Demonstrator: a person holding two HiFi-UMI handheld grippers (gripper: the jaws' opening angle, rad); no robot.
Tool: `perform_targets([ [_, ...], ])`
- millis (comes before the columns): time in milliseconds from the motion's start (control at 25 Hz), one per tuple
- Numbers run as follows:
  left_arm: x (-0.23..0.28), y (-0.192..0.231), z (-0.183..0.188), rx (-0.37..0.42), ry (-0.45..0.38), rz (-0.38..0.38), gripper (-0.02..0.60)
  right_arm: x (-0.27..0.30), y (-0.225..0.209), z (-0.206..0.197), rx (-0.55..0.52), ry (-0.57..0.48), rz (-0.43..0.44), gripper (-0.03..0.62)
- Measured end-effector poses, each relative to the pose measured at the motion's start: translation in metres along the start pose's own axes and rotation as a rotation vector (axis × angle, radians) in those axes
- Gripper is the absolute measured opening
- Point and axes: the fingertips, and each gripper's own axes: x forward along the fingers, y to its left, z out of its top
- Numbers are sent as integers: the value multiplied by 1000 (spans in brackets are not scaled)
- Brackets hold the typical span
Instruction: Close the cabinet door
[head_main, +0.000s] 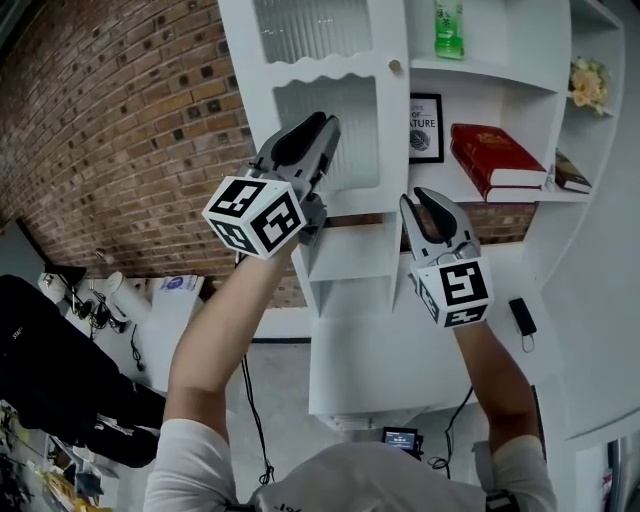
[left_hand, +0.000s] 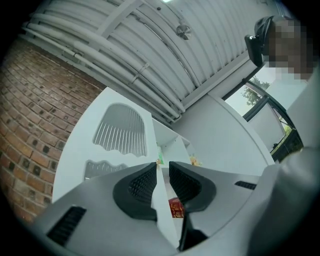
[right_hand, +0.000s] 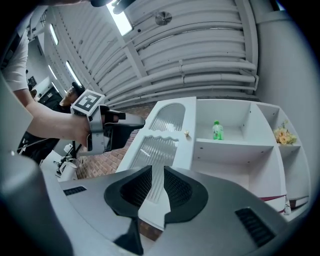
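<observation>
The white cabinet door (head_main: 388, 150) has two ribbed glass panels and a small knob (head_main: 395, 66) at its right edge, beside the open shelves. It lies close to the cabinet front; I cannot tell whether it is fully shut. My left gripper (head_main: 324, 126) points up at the lower glass panel with its jaws a narrow gap apart and nothing in them. In the left gripper view (left_hand: 163, 166) the door's edge (left_hand: 159, 200) shows through the gap. My right gripper (head_main: 420, 198) is by the door's lower right corner, narrowly open and empty. The right gripper view (right_hand: 157, 170) shows the door (right_hand: 182, 145).
The open shelves hold a green bottle (head_main: 449, 28), a framed picture (head_main: 425, 128), red books (head_main: 495, 155) and flowers (head_main: 588, 82). A brick wall (head_main: 120, 130) stands to the left. A black bag (head_main: 50, 370) and cables lie low on the left.
</observation>
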Motion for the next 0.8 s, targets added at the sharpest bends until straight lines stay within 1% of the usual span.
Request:
perform_targets([
  [320,-34,-12,-8,-42,11,-34,86,-7,9,7,6,12,-32,81],
  [680,-70,-19,-21,-105,17,-34,86,-15,25,9,8,35,-40,81],
  [800,-81,-21,-25,-114,20,-36,86,-17,32,8,7,43,-40,81],
])
